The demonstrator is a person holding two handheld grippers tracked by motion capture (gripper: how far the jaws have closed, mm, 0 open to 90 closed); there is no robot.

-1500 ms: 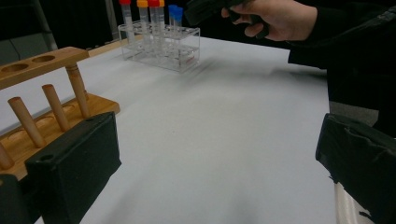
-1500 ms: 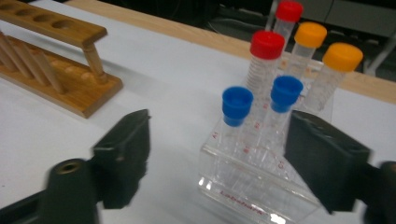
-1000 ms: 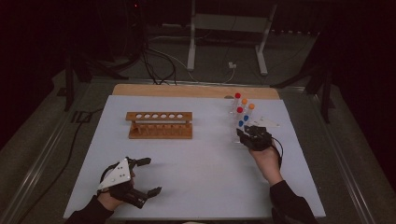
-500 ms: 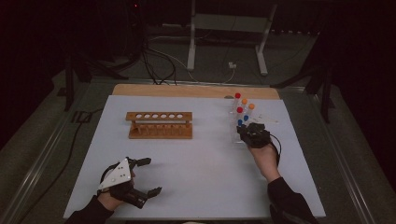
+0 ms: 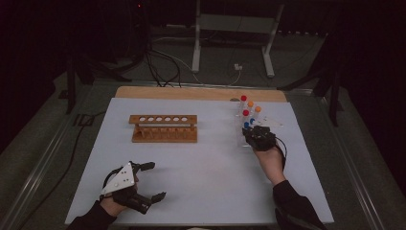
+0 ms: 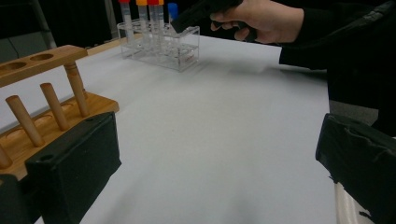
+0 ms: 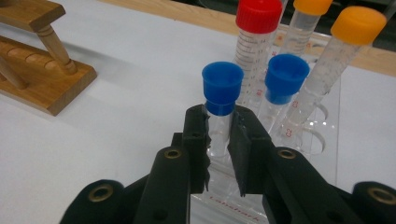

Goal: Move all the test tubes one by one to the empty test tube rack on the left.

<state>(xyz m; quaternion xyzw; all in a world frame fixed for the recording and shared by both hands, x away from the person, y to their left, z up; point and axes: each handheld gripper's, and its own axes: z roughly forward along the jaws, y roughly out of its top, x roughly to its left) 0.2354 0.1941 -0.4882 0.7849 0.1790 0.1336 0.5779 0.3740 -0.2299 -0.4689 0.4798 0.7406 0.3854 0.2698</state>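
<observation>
- Landmark = clear plastic rack (image 5: 261, 125) at far right of white table sheet (image 5: 201, 177).
- Right gripper (image 7: 218, 135) sat at near side of the clear rack, jaws clamped on a blue-capped tube (image 7: 221, 105) just below its cap; tube upright, bottom end in the rack.
- Behind it in same rack: 2nd blue-capped tube (image 7: 284, 81), red-capped tube (image 7: 257, 32), 2 orange-capped tubes (image 7: 345, 42); all upright.
- High view: right hand (image 5: 269, 158) held the gripper (image 5: 258, 136) touching the rack's near edge.
- Wooden rack (image 5: 164, 128) w/ 6 holes stood well left of the clear rack, all holes bare.
- Left gripper (image 5: 152, 181) was well apart from the clear rack, at near left of sheet, held by left hand (image 5: 115, 203), grey plate (image 5: 119, 178) on top.
- Left gripper jaws spread wide, nothing btwn them; left gripper view showed 1 pad (image 6: 74, 168) beside the wooden rack (image 6: 44, 98), other pad (image 6: 362, 163) at far right.
- Same view: clear rack (image 6: 161, 44) far off w/ right hand (image 6: 261, 18) over it.
</observation>
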